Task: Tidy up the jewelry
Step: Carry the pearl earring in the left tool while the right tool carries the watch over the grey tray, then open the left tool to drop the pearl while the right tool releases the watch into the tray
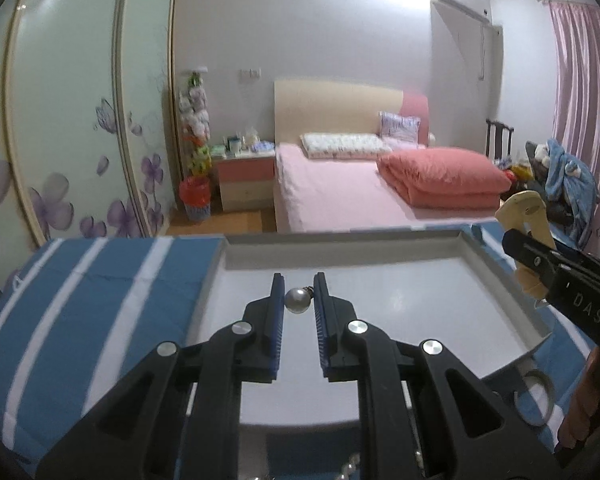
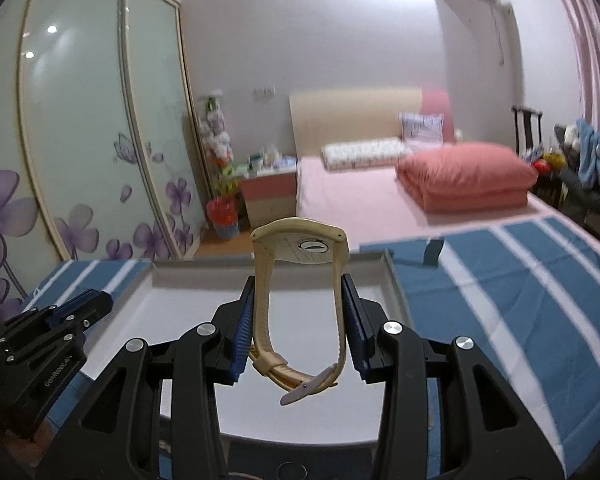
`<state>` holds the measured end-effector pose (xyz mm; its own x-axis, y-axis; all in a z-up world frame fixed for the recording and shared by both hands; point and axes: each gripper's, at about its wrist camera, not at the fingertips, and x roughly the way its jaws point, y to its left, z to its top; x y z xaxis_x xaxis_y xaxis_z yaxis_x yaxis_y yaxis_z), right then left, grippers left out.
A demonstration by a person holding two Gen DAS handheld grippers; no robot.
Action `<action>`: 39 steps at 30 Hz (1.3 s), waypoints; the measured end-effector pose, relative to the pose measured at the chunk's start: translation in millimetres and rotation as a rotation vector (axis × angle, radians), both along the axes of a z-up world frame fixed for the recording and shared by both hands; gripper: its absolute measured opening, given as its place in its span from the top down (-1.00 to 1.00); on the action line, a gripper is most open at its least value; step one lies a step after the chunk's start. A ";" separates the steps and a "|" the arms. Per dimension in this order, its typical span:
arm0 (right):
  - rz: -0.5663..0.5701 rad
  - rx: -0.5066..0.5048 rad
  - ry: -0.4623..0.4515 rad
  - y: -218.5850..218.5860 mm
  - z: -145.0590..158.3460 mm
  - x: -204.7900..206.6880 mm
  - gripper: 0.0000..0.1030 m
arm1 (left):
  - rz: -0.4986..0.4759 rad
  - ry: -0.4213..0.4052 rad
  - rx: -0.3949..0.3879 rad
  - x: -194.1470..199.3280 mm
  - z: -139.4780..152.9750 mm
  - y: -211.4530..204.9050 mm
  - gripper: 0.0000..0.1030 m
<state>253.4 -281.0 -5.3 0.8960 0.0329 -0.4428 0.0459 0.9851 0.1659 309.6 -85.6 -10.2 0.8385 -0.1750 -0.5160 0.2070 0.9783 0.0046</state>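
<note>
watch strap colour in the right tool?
Cream, pale yellowish-beige, on the watch held by the right tool. Right wrist view shows it best.

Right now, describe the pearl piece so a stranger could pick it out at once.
Find the white tray on the blue striped cloth. Above it, the left gripper holds a pearl pendant between its jaws. It is one small round pearl; the right gripper holds a cream wristwatch.

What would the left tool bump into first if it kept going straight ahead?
Probably the far wall of the white tray. The left tool, holding a pearl earring, points across the tray's bare floor toward that raised rim. If it sits higher than the rim, it might pass over toward the bed; depth is unclear.
</note>
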 end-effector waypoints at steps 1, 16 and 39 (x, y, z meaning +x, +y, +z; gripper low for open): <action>0.004 0.005 0.023 -0.3 -3.7 3.9 0.20 | -0.004 0.026 -0.005 6.0 -4.1 -1.0 0.70; 0.035 0.003 0.268 8.9 -31.5 36.3 0.01 | -0.005 0.289 -0.030 49.9 -44.0 4.6 0.55; 0.070 0.008 0.070 5.9 18.1 -89.1 -0.19 | -0.049 0.211 -0.019 -81.9 -9.2 71.7 0.16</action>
